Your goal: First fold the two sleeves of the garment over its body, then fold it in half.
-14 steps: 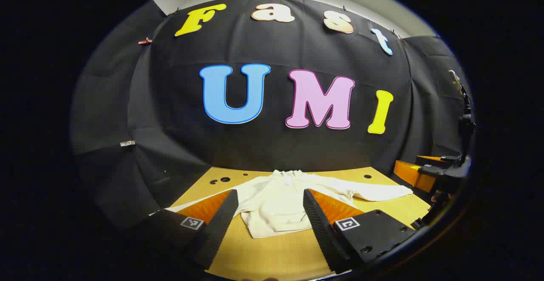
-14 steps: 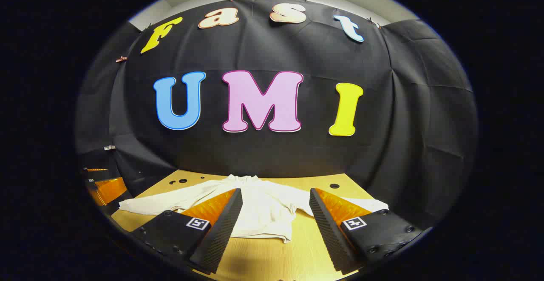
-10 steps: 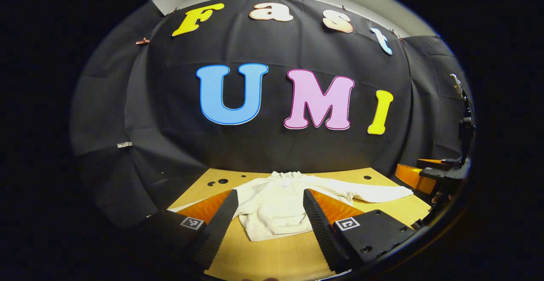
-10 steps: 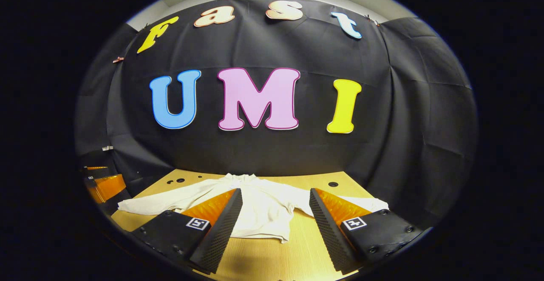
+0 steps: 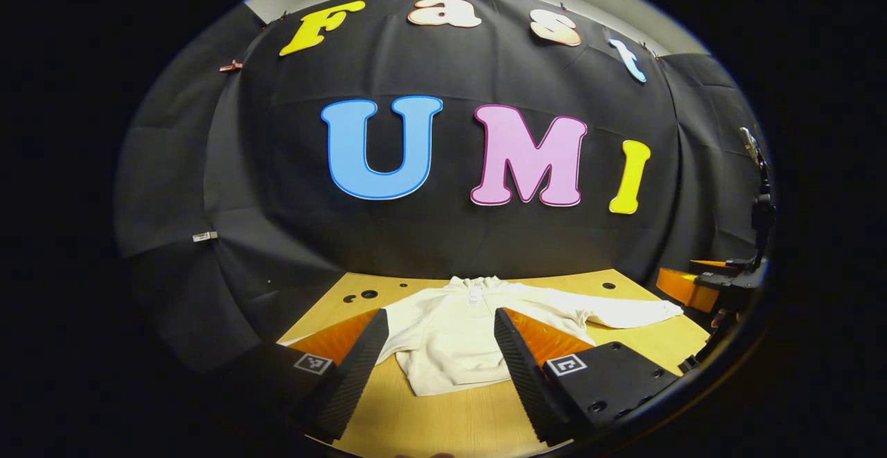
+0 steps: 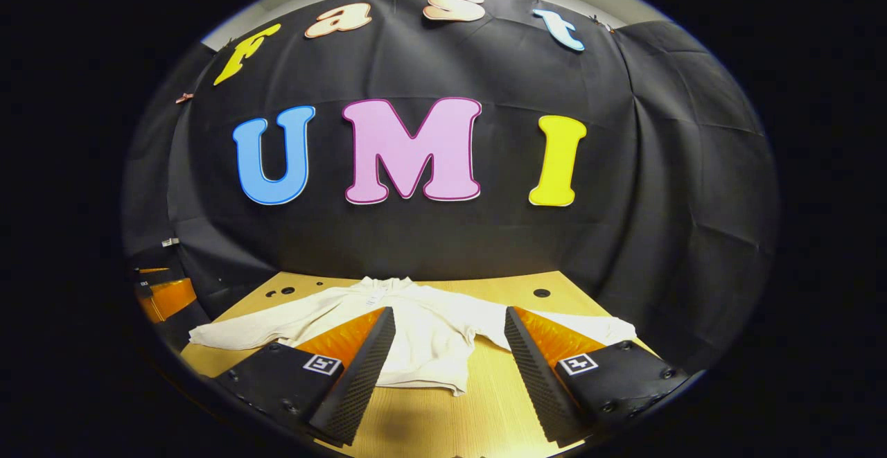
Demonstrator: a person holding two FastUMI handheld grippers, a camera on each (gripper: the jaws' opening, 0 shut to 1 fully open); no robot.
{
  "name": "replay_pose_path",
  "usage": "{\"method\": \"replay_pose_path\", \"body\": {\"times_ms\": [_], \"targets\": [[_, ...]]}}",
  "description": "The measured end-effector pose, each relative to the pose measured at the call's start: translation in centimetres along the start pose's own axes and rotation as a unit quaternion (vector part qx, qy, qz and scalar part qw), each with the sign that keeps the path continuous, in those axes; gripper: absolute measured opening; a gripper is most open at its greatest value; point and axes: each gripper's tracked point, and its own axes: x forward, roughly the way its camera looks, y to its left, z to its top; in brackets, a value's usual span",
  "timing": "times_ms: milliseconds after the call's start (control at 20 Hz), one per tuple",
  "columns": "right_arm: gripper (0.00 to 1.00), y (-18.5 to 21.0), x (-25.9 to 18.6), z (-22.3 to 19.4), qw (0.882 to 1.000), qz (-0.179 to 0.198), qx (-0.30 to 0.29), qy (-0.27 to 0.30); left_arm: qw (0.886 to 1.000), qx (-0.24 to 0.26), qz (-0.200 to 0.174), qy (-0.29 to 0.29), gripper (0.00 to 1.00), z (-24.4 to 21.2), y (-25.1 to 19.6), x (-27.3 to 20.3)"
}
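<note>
Both views have tipped slightly down since the earlier frames; the garment (image 5: 454, 330) has not shifted. It lies flat on the table (image 5: 644, 340), collar toward the wall, both sleeves spread outward. Left gripper (image 5: 433, 368) and right gripper (image 6: 447, 368) hang above the near edge, fingers spread wide, holding nothing.

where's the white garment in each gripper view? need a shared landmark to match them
Left gripper view: white garment lies low centre on the table, body between the left gripper fingers.
Right gripper view: garment low centre, body left of middle.
Shared landmark: its collar toward the wall.
</note>
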Motion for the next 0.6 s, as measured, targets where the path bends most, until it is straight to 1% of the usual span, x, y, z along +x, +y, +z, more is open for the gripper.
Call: {"method": "replay_pose_path", "body": {"times_ms": [100,150,200,500,600], "targets": [[0.97,-0.3,0.5,-0.1,1.000,-0.002,-0.003,0.002,1.000,-0.004,0.002,0.004,0.96,-0.1,-0.1,0.3],[0.97,-0.5,0.9,-0.3,1.000,-0.003,-0.004,0.004,1.000,-0.004,0.002,0.005,0.92,0.0,-0.1,0.4],[0.97,-0.8,1.2,-0.3,1.000,-0.003,-0.003,0.006,1.000,-0.004,0.003,0.004,0.96,-0.1,-0.1,0.5],[0.97,-2.9,2.2,-0.7,1.000,-0.020,0.000,0.014,1.000,-0.007,0.015,0.005,0.96,0.0,0.3,1.2],[0.98,-4.2,2.8,-1.0,0.999,-0.028,0.004,0.018,1.000,-0.013,0.020,0.013,0.96,-0.3,0.5,1.4]]}}
